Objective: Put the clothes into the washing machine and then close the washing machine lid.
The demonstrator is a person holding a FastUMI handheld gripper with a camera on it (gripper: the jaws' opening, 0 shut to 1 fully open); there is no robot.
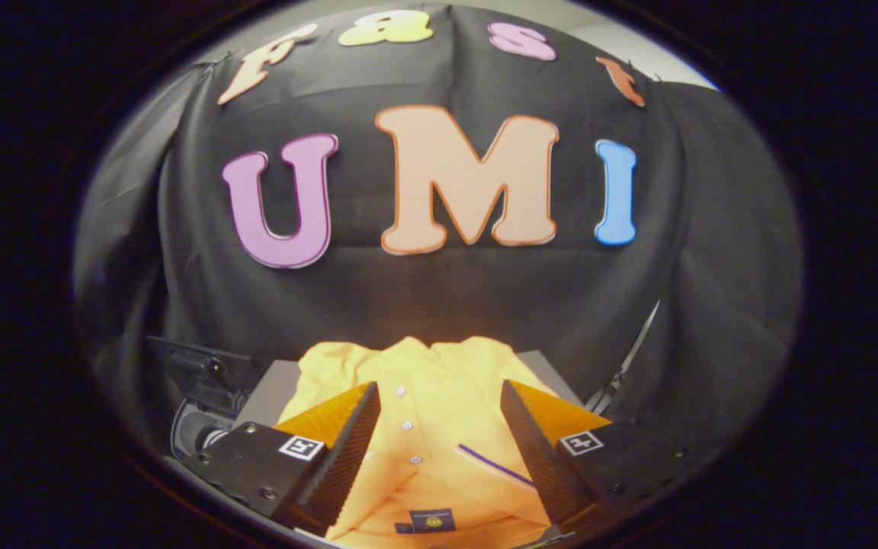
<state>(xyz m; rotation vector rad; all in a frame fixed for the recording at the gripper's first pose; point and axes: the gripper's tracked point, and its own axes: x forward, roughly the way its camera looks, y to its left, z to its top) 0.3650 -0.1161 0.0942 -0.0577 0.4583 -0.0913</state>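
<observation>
A folded yellow polo shirt [439, 396] with white buttons and a small dark label lies on a grey surface [271, 389] below and ahead of me. My gripper [439, 400] is open, its two fingers spread wide to either side of the button placket. The shirt shows in the gap between the fingers; I cannot tell whether they touch the cloth. The shirt's collar end points away from me, beyond the fingertips.
To the left of the grey surface sits a dark device [199, 366] with a round opening [195, 435] below it. Black cloth hangs as a wall close behind the shirt. A thin pale rod [633, 351] slants up at the right.
</observation>
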